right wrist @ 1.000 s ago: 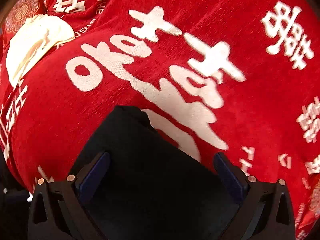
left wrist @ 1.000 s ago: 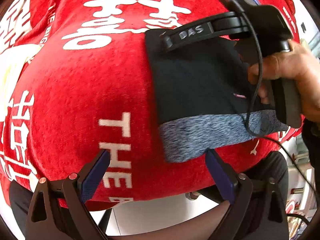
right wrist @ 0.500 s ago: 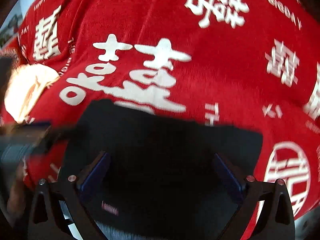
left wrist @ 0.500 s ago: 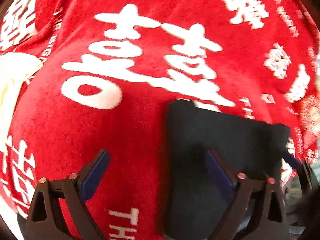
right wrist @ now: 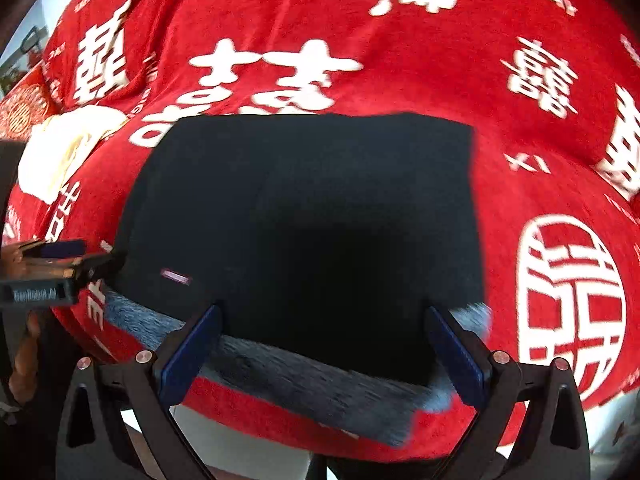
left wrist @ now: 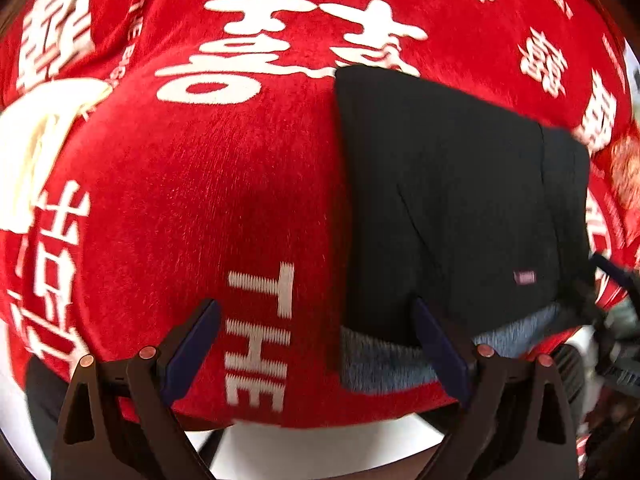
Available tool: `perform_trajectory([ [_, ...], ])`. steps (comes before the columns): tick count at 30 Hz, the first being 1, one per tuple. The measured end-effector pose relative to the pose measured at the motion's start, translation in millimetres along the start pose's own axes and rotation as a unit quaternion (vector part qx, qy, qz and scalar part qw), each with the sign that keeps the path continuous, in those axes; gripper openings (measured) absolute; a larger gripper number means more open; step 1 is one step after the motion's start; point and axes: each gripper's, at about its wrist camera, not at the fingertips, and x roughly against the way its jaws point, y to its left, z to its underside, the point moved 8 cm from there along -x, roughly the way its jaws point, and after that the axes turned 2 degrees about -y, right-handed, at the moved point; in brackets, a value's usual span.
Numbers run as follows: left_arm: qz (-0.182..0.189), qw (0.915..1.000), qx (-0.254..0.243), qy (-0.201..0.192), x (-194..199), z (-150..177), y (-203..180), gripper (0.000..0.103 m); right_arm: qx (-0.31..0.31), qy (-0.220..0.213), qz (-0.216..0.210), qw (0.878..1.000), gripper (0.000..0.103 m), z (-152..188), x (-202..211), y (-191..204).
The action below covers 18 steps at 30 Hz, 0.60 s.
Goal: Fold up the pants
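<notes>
Both claws gape wide and hold nothing, the left gripper (left wrist: 316, 344) with the folded black pants (left wrist: 448, 200) ahead to its right, the right gripper (right wrist: 320, 348) squarely before them on the red blanket (right wrist: 400, 60), so I'd press flat, not drag.

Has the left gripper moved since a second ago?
Yes. The left gripper went forward, then back; the pants again lie right of it on the red cloth.

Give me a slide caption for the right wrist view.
Open right hand-held gripper above folded black pants on a red blanket.
</notes>
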Motion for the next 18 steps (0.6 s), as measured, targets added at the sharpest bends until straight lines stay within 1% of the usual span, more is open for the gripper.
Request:
perform_trajectory([
  [1,0.000,1.0000,-0.003,0.000,4.0,-0.1,-1.4,0.096,-0.013,-0.006,0.012,1.000,0.102,2.3,4.3,-10.9],
  [3,0.039,0.9991,0.006,-0.013,18.1,-5.5,-10.3,0.097,-0.038,-0.022,0.023,0.999,0.102,6.3,8.7,-30.4],
  [4,0.054,0.9983,0.009,-0.018,22.4,-7.4,-14.8,0.097,-0.037,-0.012,0.026,0.999,0.102,13.9,1.1,-38.7],
  [5,0.057,0.9981,0.007,-0.023,24.9,-9.4,-20.5,0.097,-0.028,0.013,0.026,0.999,0.102,21.1,-8.7,-41.1],
  [6,0.052,0.9984,0.002,-0.023,24.4,-9.2,-24.2,0.097,-0.022,0.042,0.020,0.999,0.102,29.8,-18.2,-42.0],
  [7,0.047,0.9986,-0.006,-0.021,22.6,-7.1,-28.0,0.097,-0.033,0.042,0.009,0.999,0.102,33.7,-18.0,-44.7],
  [8,0.039,0.9990,-0.020,-0.011,16.1,-2.1,-33.2,0.097,-0.043,0.029,0.004,0.999,0.102,33.6,-12.3,-47.8],
  [10,0.019,0.9985,-0.044,0.026,-4.5,9.0,-39.1,0.097,-0.043,0.007,0.005,0.999,0.102,34.2,-2.7,-54.0],
  [11,0.018,0.9974,-0.053,0.047,-15.8,14.9,-41.3,0.097,-0.037,0.011,0.007,0.999,0.102,36.9,-4.6,-55.5],
  [12,0.019,0.9974,-0.049,0.050,-16.7,16.4,-41.3,0.097,-0.034,0.026,0.004,0.999,0.102,41.0,-9.4,-57.6],
  [13,0.024,0.9981,-0.044,0.037,-8.7,13.3,-41.5,0.097,-0.047,0.033,-0.012,0.998,0.102,42.7,-9.9,-60.0],
  [15,0.039,0.9978,-0.054,-0.001,12.1,2.4,-46.1,0.097,-0.080,-0.002,-0.051,0.995,0.102,35.7,7.5,-67.4],
  [17,0.051,0.9956,-0.070,-0.036,29.4,-13.5,-50.3,0.097,-0.093,-0.020,-0.064,0.993,0.102,29.6,19.0,-77.5],
  [18,0.059,0.9950,-0.071,-0.038,31.1,-19.9,-51.0,0.098,-0.102,-0.021,-0.068,0.992,0.102,27.2,20.6,-87.0],
])
